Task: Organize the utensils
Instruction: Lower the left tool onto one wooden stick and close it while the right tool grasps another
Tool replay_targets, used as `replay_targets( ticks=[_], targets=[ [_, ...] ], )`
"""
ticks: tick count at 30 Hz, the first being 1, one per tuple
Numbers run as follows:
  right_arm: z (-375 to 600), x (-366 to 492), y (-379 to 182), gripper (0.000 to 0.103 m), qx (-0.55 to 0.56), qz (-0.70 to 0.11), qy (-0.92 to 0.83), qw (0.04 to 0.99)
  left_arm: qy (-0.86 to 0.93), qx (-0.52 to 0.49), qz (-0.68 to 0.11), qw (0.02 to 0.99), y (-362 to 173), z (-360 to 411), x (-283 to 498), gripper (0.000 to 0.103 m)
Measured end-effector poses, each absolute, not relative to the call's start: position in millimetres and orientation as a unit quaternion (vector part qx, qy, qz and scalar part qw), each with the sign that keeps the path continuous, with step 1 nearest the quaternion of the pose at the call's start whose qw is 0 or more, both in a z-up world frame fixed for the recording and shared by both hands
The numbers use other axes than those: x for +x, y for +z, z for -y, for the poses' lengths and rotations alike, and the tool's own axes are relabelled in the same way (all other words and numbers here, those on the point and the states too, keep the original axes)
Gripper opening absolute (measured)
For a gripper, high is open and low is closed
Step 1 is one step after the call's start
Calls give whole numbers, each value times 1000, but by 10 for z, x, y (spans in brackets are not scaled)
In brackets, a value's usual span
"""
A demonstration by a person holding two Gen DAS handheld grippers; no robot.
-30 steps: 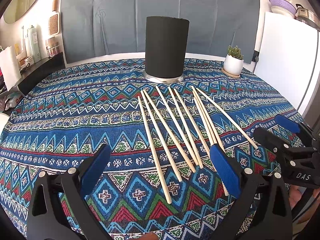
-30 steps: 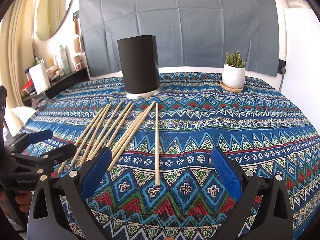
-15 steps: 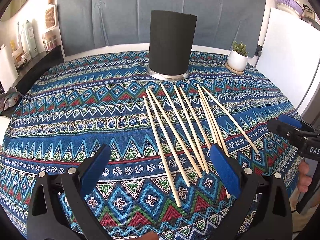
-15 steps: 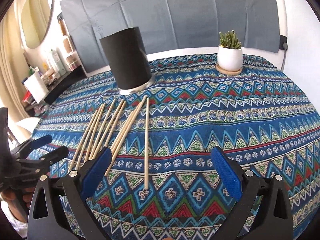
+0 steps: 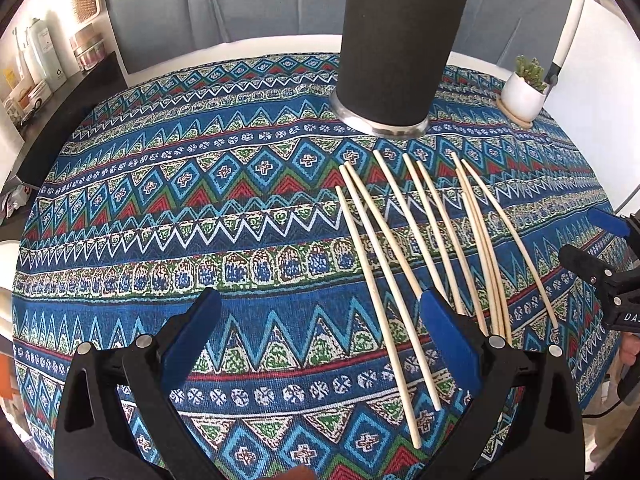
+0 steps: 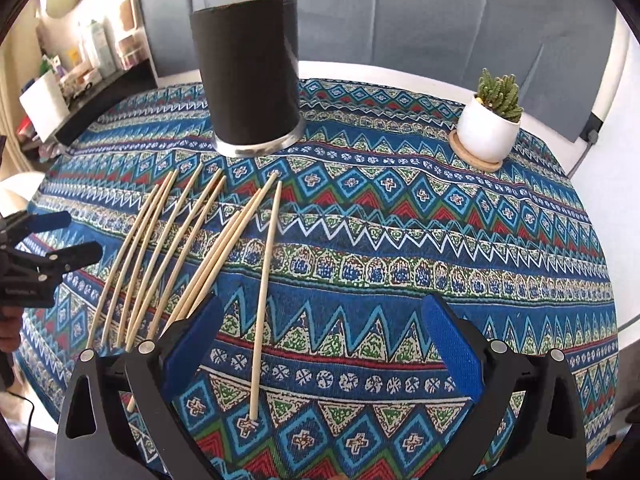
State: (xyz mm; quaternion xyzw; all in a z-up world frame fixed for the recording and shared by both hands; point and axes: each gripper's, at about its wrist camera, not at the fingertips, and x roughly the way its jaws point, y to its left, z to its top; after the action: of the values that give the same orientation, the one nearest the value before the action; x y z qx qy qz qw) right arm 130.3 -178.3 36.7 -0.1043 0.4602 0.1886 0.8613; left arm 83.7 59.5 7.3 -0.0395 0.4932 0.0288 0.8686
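Observation:
Several wooden chopsticks (image 5: 420, 248) lie fanned on the patterned tablecloth (image 5: 200, 208), in front of a tall black holder (image 5: 396, 48) with a metal base. They also show in the right wrist view (image 6: 192, 248), with the holder (image 6: 248, 76) behind them. My left gripper (image 5: 320, 344) is open and empty, hovering above the cloth just left of the chopsticks' near ends. My right gripper (image 6: 320, 348) is open and empty, just right of the chopsticks; one chopstick (image 6: 266, 292) runs between its fingers. Each gripper shows at the edge of the other's view.
A small cactus in a white pot (image 6: 490, 128) stands on a wooden coaster at the back right. A dark side shelf with bottles (image 5: 44, 64) is at the left. A white appliance (image 5: 600, 48) stands at the right. A grey cloth hangs behind.
Both grippers have moved forward and closer to the table, so the holder and chopsticks look larger. The left gripper has shifted left of the chopsticks. Both stayed open.

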Motion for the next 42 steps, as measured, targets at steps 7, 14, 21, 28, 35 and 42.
replay_targets(
  ticks=[7, 14, 21, 28, 35, 42],
  targets=[
    [1619, 1520, 256, 95, -140, -479, 188, 846, 35, -34, -526, 849, -21, -669, 1071, 97],
    [1532, 1669, 90, 95, -160, -495, 188, 833, 31, -33, -550, 834, -153, -669, 1275, 97],
    [1587, 1747, -33, 95, -144, -507, 207, 824, 26, -8, -531, 847, -171, -622, 1263, 99],
    [1696, 1821, -82, 97, -113, -525, 220, 814, -23, 19, -510, 860, -193, -688, 1169, 99],
    [1576, 1912, -87, 93, -145, -532, 250, 796, -45, 34, -505, 861, -198, -700, 1175, 99],
    [1606, 1843, 12, 9, -138, -503, 271, 809, -75, 49, -503, 860, -111, -759, 1179, 58]
  ],
)
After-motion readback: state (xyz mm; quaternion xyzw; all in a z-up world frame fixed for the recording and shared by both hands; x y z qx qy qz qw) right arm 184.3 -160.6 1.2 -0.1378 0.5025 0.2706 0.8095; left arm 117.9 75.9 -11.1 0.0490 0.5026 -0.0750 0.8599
